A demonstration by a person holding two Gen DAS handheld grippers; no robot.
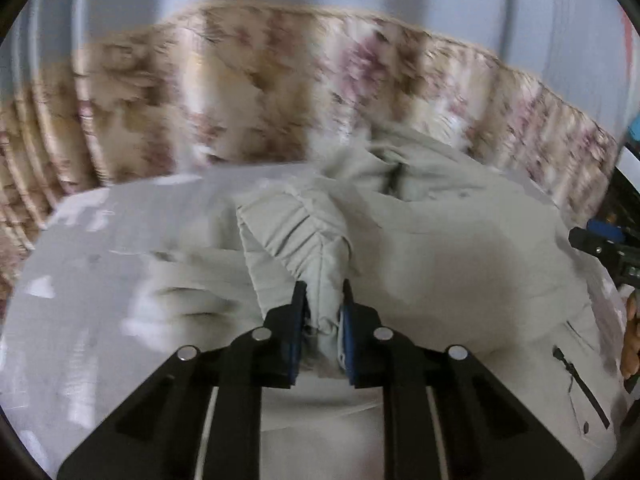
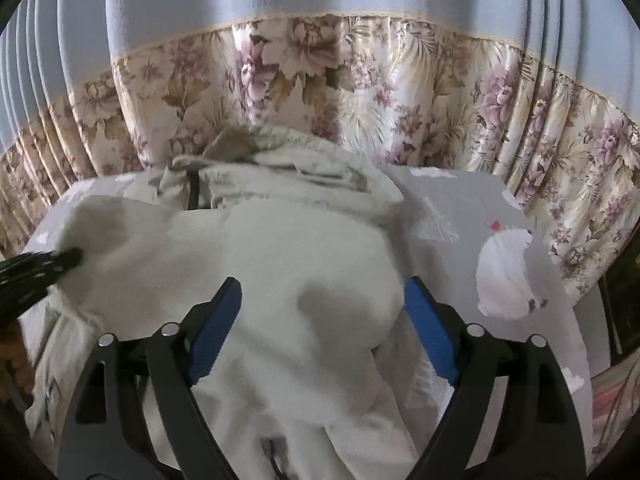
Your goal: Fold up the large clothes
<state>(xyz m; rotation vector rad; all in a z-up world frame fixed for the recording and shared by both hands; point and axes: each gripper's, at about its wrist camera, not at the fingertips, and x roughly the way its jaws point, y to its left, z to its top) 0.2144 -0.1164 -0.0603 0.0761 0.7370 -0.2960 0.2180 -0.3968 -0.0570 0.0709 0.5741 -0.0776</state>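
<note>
Jaws, left gripper (image 1: 323,300): pinched tight on the jacket sleeve (image 1: 288,224), cuff end bunched btw the blue pads (image 1: 347,332), lower centre of left-wrist view.
Jaws, right gripper (image 2: 322,300): spread wide, nothing clamped; jacket body bulges up btw the fingers, lower centre of right-wrist view. Contact w/ pads: can't tell.
Jacket (image 2: 288,248): pale beige, large, lying spread on the bed sheet (image 2: 452,216); fills centre and lower part of both views. Hood/collar (image 2: 280,160) heaped at the upper centre, near the curtain.
Sleeve: gathered elastic ruffle, angled from centre frame down to the left jaws; lifted off the body, I'd judge.
Pocket zip (image 1: 580,384): lower right of left-wrist view, dark, on the jacket front.
Handling (judgement): soft, limp, probably padded, so bulky but not heavy; will sag and drag, not hold a crease. Fabric looks smooth, may slip in a shallow pinch.
Where to grip (judgement): seams, cuff, hem edge; thick folds hold better than a single layer. Right gripper best on the side seam/shoulder edge.
Sheet: grey w/ white shapes (image 2: 508,268), right of the jacket.
Curtain (image 2: 320,60): floral, behind the bed, upper band of both views.
Blur: left-wrist view smeared; fine detail unclear.
</note>
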